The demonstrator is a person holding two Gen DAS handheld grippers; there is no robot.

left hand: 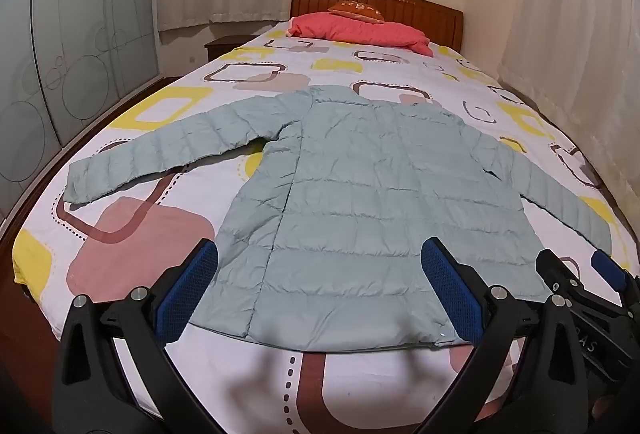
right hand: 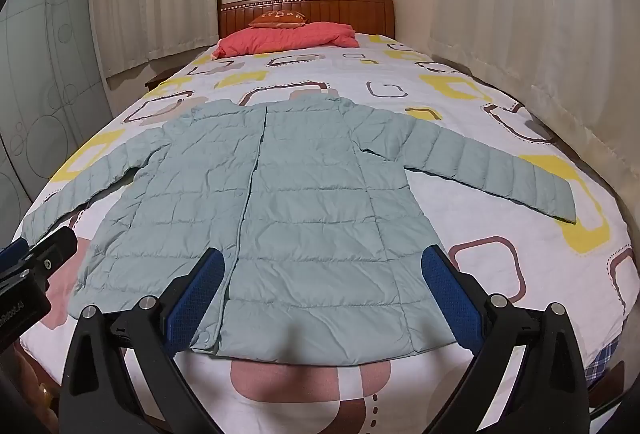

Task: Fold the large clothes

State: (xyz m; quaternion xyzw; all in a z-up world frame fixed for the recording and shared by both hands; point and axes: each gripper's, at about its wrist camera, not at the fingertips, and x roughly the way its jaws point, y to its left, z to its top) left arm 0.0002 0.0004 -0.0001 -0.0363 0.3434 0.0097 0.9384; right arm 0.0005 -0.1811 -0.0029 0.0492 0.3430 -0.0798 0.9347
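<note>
A pale green quilted puffer jacket [left hand: 360,201] lies flat on the bed, front up, collar away from me, both sleeves spread out to the sides. It also shows in the right wrist view [right hand: 312,201]. My left gripper [left hand: 320,254] is open and empty, hovering above the jacket's hem. My right gripper [right hand: 323,258] is open and empty, also above the hem, to the right of the left one. The right gripper shows at the right edge of the left wrist view [left hand: 576,274]. The left gripper shows at the left edge of the right wrist view [right hand: 32,258].
The bed [left hand: 168,201] has a white sheet with yellow, pink and brown squares. A red pillow [left hand: 360,31] with a small orange cushion [left hand: 356,11] lies at the wooden headboard [left hand: 420,7]. Curtains hang left and right. A glass wardrobe door [left hand: 60,53] stands left.
</note>
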